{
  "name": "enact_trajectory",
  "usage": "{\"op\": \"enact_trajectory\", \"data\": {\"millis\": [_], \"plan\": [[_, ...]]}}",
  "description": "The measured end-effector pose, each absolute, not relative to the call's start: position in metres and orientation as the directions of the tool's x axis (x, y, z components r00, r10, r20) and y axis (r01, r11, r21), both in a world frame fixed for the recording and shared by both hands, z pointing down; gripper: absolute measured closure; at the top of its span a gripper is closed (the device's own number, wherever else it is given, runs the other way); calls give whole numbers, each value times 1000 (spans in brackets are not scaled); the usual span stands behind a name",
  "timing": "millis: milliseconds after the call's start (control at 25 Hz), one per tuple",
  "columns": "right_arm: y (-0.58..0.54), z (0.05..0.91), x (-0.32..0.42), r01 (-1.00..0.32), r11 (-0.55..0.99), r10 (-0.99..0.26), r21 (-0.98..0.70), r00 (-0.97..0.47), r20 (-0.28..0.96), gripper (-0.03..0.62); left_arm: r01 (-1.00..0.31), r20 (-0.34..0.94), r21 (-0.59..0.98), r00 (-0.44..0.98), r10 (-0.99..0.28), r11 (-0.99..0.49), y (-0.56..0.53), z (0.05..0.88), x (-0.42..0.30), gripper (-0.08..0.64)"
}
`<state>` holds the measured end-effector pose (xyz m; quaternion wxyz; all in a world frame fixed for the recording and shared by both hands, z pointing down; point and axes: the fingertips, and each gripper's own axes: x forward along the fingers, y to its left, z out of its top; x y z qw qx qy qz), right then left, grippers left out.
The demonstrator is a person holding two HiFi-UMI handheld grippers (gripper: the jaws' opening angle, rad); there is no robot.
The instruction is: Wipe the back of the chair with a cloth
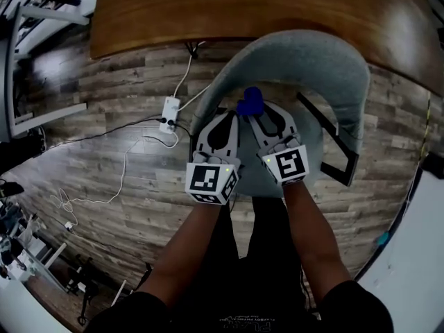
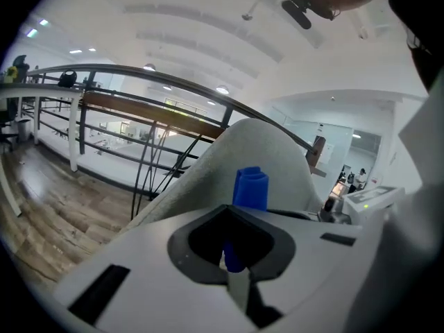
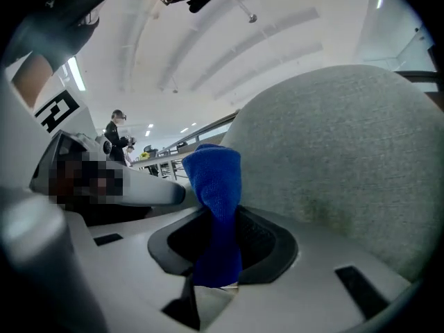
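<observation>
Both arms reach forward, side by side. The left gripper [image 1: 226, 118] and right gripper [image 1: 269, 116] each pinch the cloth [image 1: 250, 103], blue and bunched upright against the grey chair [image 1: 326, 68].

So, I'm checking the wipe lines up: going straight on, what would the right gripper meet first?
Probably the grey chair back, close behind the blue cloth that the right gripper holds; depth is unclear.

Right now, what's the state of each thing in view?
cloth: bunched, pinched by both grippers, end sticking up.
left gripper: shut on cloth.
right gripper: shut on cloth.
chair: upright by the table; can't tell if the cloth touches it.
power strip: on the floor, cables attached.
</observation>
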<state>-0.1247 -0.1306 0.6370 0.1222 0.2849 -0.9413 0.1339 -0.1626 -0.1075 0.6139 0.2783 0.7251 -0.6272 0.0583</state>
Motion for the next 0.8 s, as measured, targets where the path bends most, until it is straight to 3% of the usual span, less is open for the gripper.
{"op": "enact_trajectory", "data": {"millis": [440, 800], "plan": [[-123, 671, -174, -517, 835, -436, -191, -832, 343, 482, -959, 452, 280, 82, -888, 54, -93, 626, -197, 554], [-145, 676, -184, -599, 785, -523, -155, -777, 350, 482, -958, 477, 272, 50, -877, 93, -91, 637, -201, 554]]}}
